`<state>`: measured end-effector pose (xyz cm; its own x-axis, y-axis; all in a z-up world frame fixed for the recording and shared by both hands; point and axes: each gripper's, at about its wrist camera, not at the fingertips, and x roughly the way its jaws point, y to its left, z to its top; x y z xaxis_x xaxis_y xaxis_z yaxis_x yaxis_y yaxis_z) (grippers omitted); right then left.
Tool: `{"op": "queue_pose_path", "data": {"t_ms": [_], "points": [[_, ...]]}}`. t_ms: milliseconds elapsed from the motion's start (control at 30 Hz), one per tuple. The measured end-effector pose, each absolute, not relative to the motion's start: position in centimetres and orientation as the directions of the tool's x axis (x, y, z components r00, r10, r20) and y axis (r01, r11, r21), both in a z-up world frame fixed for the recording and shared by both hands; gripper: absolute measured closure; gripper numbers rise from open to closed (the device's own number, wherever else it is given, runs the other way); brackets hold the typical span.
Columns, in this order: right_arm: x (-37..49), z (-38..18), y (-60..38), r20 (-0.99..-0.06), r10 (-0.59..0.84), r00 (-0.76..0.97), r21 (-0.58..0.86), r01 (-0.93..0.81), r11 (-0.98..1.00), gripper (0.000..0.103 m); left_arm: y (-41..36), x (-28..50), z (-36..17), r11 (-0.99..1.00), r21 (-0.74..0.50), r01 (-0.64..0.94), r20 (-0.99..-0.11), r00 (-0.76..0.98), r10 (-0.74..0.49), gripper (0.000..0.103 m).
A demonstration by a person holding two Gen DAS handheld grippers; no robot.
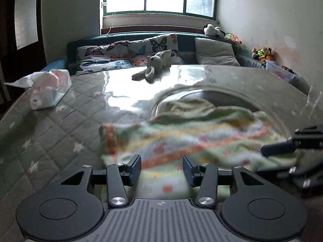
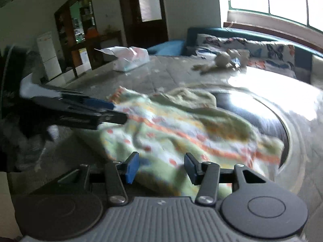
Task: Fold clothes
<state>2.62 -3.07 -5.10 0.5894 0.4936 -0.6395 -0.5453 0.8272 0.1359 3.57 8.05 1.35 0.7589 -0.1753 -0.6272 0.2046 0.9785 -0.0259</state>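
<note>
The garment [image 1: 197, 139] is a soft, pale green piece printed with orange-red bands, white patches and small red and yellow marks; it looks fleecy, though blur smears the pattern. It lies rumpled across the middle and lower right of the left wrist view, on a bed [image 1: 60, 125] covered by a grey quilted spread with white stars. Its far edge is bunched into a plain yellow-green fold that lies over the rim of a round, shiny metal basin [image 1: 203, 94] set on the bed. In the right wrist view the same cloth [image 2: 181, 133] fills the centre of the frame, with the basin's dark hollow showing behind it at the right.

The left tool [image 1: 162, 170] sits at the bottom centre of its view, its blue-padded jaws about half apart, with cloth showing between them; the pads do not press on it. The right tool [image 2: 162, 168] stands likewise, jaws half apart over the near hem, gripping nothing. Each tool also appears at the edge of the other's view.

Further back lie a grey plush toy [image 1: 155, 66], butterfly-print pillows [image 1: 105, 57] and a crumpled white and pink bag [image 1: 48, 88] at the left
</note>
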Motion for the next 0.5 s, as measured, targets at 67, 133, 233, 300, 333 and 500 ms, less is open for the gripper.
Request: {"op": "queue_pose_path", "data": {"t_ms": [67, 133, 233, 300, 333, 500], "points": [[2.1, -5.4, -3.9, -0.643, 0.478, 0.599, 0.133, -0.527, 0.84, 0.049, 8.6, 3.2, 1.2, 0.981, -0.043, 0.191, -0.627, 0.759, -0.176, 0.055], [1.5, -5.8, -4.9, -0.648, 0.461, 0.607, 0.136, -0.503, 0.854, 0.049, 9.1, 2.8, 1.0, 0.982, -0.061, 0.177, -0.627, 0.759, -0.176, 0.055], [0.6, -6.0, -6.2, -0.643, 0.452, 0.618, 0.144, -0.482, 0.864, 0.049, 9.9, 2.7, 1.0, 0.985, -0.089, 0.145, -0.628, 0.759, -0.169, 0.055], [-0.1, -5.7, -6.7, -0.643, 0.448, 0.621, 0.143, -0.478, 0.867, 0.049, 10.4, 2.4, 0.8, 0.985, -0.107, 0.137, -0.628, 0.759, -0.174, 0.054], [-0.3, -5.7, -6.9, -0.646, 0.444, 0.621, 0.141, -0.475, 0.869, 0.049, 10.6, 2.2, 0.8, 0.984, -0.116, 0.133, -0.628, 0.758, -0.177, 0.054], [-1.2, -5.2, -7.5, -0.664, 0.43, 0.612, 0.129, -0.473, 0.872, 0.049, 11.4, 1.7, 0.8, 0.981, -0.156, 0.12, -0.629, 0.753, -0.192, 0.055]]}}
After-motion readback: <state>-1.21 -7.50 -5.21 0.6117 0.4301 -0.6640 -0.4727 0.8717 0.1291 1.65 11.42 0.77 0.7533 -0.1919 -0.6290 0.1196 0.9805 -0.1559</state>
